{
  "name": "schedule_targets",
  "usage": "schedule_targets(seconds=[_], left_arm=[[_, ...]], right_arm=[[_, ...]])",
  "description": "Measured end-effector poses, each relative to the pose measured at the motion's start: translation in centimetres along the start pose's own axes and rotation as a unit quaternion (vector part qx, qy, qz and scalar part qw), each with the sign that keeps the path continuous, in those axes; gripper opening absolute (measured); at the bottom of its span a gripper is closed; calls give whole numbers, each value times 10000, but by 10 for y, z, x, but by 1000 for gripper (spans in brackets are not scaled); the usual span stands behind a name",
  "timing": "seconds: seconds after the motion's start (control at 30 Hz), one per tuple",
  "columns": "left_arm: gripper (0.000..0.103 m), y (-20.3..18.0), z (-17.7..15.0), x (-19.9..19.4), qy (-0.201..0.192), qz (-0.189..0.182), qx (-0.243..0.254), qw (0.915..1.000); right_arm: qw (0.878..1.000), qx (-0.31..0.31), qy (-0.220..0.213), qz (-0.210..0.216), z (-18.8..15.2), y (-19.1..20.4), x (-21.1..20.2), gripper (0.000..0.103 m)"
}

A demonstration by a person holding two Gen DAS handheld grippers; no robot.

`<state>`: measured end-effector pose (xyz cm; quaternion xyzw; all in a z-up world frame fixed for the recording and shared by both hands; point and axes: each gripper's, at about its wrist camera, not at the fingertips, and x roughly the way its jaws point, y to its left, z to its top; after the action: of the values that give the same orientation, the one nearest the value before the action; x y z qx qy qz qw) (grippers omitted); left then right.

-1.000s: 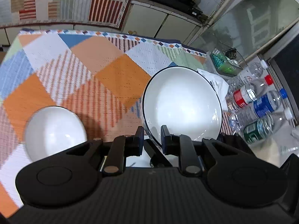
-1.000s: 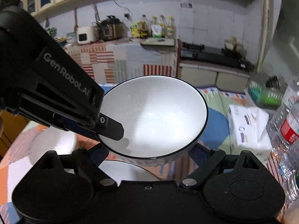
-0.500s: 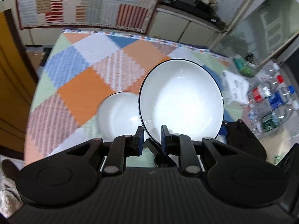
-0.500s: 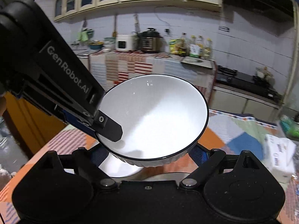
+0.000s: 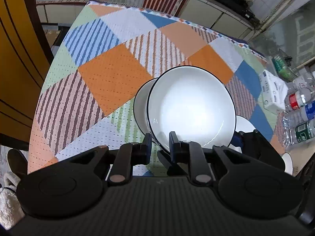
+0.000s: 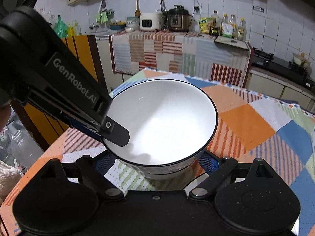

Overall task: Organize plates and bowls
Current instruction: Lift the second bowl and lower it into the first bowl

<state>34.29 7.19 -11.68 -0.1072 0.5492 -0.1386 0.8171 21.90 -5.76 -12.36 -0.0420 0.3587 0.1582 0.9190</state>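
A white bowl with a thin black rim (image 5: 191, 112) is held above the patchwork tablecloth. My left gripper (image 5: 160, 143) is shut on its near rim; one finger (image 6: 116, 132) shows inside the bowl (image 6: 163, 122) in the right wrist view. My right gripper (image 6: 155, 164) spans the bowl's base, one blue pad (image 6: 206, 160) on each side. A second white bowl (image 5: 140, 102) stands on the cloth just behind and left of the held one. A white plate (image 5: 244, 124) lies to its right.
A tissue pack (image 5: 273, 92) and several water bottles (image 5: 301, 116) stand at the table's right edge. Another white dish rim (image 5: 287, 163) shows at the near right. Orange cabinet doors (image 5: 17, 59) stand to the left. A kitchen counter with appliances (image 6: 167, 21) lies beyond.
Both grippers carried the held bowl leftward and lower. The bowl on the cloth now sits close behind it instead of off to the left.
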Motion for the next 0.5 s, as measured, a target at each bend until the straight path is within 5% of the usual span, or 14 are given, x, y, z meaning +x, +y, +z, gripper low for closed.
schedule_targets(seconds=[0.5], left_arm=[[17,-4,11,28,112,560,331,9978]], right_arm=[[9993,-106,348,-26,-1,4,19,93]])
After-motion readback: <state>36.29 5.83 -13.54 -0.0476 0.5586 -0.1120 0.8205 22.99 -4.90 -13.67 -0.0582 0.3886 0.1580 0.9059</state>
